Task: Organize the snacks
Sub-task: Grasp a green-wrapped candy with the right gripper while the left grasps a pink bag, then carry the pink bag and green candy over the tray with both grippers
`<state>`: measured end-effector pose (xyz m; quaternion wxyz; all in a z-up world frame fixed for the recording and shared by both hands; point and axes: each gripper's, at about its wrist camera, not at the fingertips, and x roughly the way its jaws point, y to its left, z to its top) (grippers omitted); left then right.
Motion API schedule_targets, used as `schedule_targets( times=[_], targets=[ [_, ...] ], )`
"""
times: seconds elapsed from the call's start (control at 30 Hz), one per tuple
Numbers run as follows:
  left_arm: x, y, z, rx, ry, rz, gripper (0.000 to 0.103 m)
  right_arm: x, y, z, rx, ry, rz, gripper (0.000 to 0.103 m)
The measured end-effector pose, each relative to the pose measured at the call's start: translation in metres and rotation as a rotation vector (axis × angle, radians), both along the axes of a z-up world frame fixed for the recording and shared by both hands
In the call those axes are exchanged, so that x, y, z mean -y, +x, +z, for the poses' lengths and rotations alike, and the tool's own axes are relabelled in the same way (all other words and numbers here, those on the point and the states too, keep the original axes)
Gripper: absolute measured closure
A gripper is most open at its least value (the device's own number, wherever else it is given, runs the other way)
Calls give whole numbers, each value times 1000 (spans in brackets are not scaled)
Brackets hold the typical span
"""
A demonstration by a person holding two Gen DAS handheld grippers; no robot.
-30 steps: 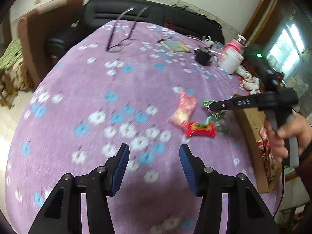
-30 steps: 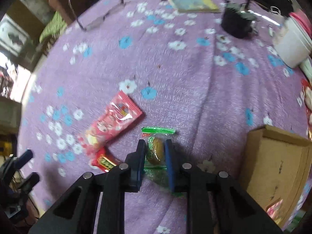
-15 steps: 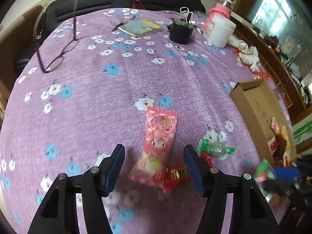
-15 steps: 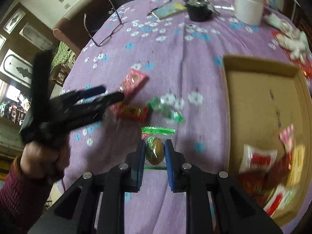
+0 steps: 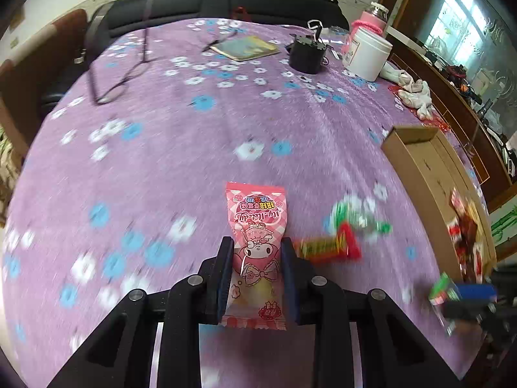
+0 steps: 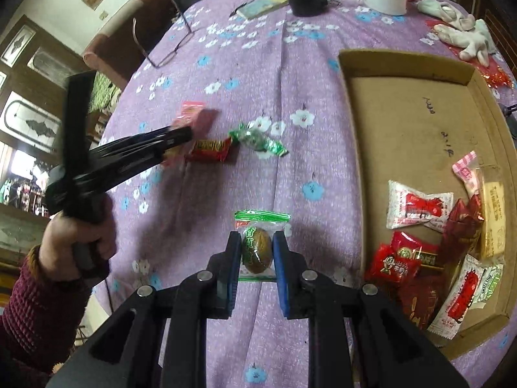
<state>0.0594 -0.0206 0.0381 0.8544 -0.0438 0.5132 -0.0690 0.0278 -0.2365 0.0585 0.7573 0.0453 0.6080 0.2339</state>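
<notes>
Tools first: our right tool [image 6: 257, 252] pinches a green-sealed snack packet [image 6: 257, 249] just short of the cardboard box [image 6: 404, 123], which already holds several snacks; our left tool [image 5: 257, 270] is closing around the pink packet [image 5: 256, 226] on the desk [image 5: 181, 148]. Two candies [image 6: 232, 145] remain loose, blurred in the left view.
</notes>
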Motion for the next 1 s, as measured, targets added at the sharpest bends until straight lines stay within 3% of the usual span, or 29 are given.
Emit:
schedule_targets(
  times=[0.2, 0.37, 0.77, 1.0],
  targets=[
    [-12, -70, -2, -37, -37, 60, 74, -22, -15, -23, -5, -51, 126, 84],
    [14, -112, -12, -78, -60, 65, 74, -33, -24, -36, 3, -73, 194, 84],
    [46, -114, -18, -54, 76, 81, 73, -43, -28, -42, 34, -82, 256, 81],
    [61, -114, 7, 16, 32, 75, 74, -26, -32, -17, 91, -46, 237, 84]
  ],
)
